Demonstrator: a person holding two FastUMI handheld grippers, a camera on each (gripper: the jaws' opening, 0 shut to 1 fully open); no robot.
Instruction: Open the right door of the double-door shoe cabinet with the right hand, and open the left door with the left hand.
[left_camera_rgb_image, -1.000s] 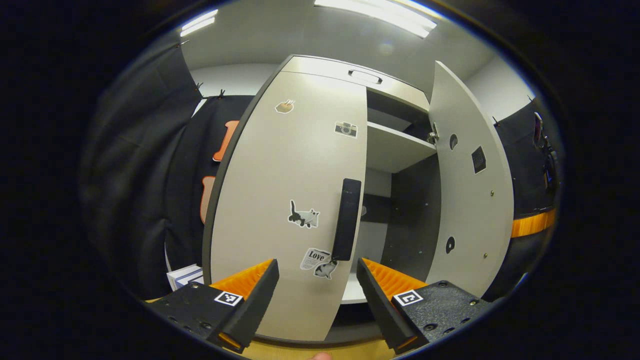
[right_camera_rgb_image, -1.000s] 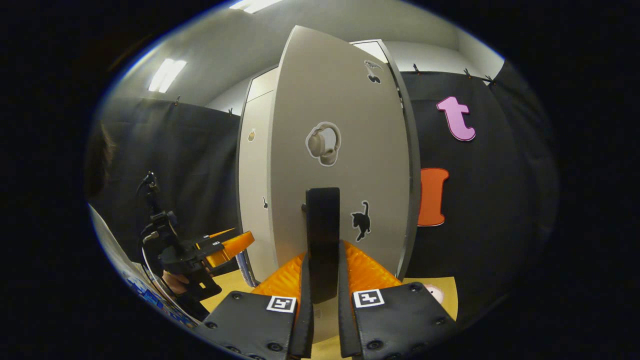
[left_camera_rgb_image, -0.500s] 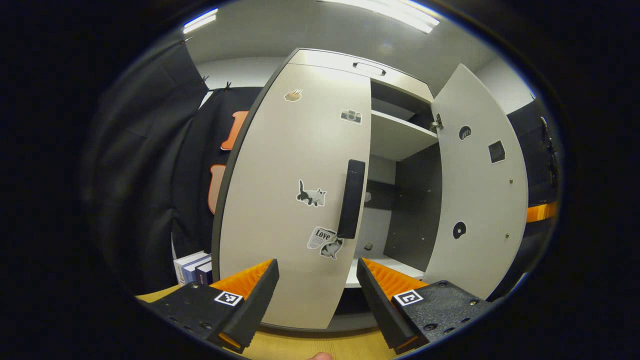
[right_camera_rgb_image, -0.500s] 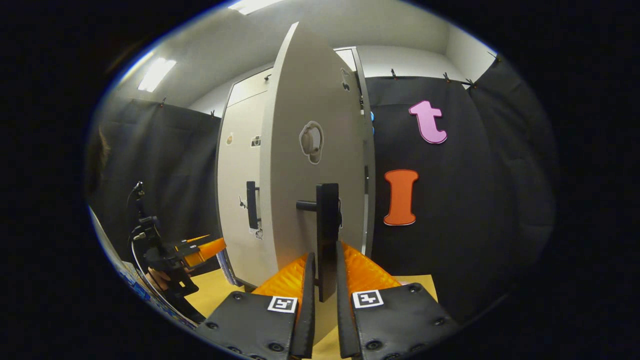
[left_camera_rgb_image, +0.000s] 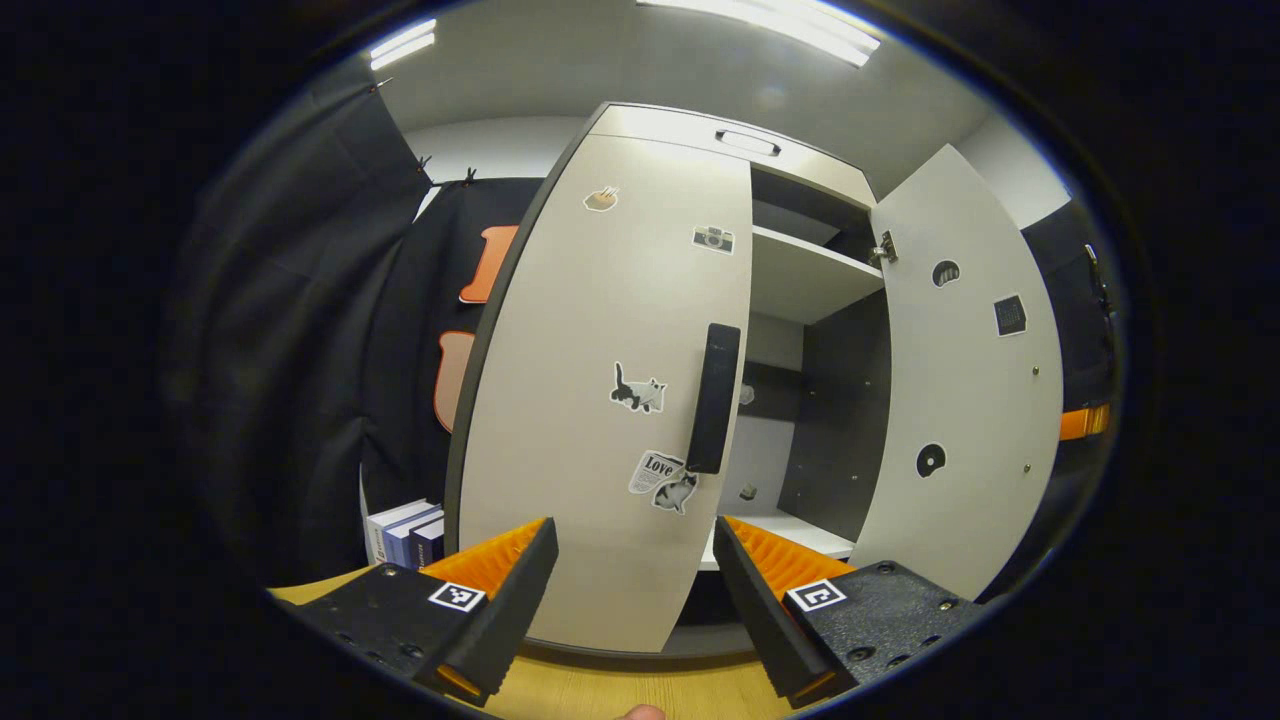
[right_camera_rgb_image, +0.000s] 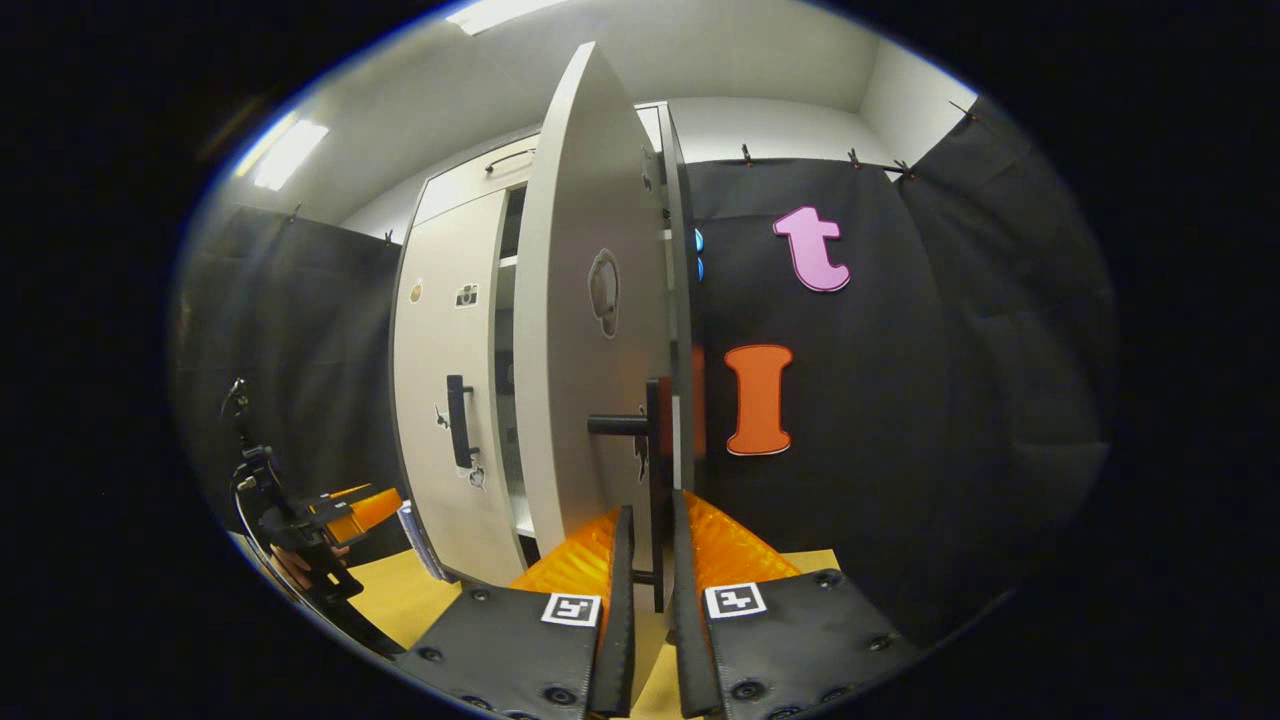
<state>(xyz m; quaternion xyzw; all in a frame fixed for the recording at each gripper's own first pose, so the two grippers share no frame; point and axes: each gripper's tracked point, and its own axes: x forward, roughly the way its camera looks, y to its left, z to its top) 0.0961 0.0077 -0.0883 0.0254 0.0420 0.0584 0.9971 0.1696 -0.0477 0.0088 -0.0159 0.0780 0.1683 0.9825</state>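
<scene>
Currently: right gripper (right_camera_rgb_image: 648, 560) clamped on right door's handle (right_camera_rgb_image: 655, 480), door ajar; left gripper (left_camera_rgb_image: 635, 570) agape facing left door (left_camera_rgb_image: 600, 400), closed.

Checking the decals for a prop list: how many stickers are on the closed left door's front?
4: a small one near the top, a camera at upper right, a cat mid-door, and a newspaper-and-cat one by the handle's foot.

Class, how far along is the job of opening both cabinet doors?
Done: the right door stands wide open. In hand: the right gripper is clamped on its handle. Left: the left door is shut; the open left gripper hangs short of its handle.
</scene>
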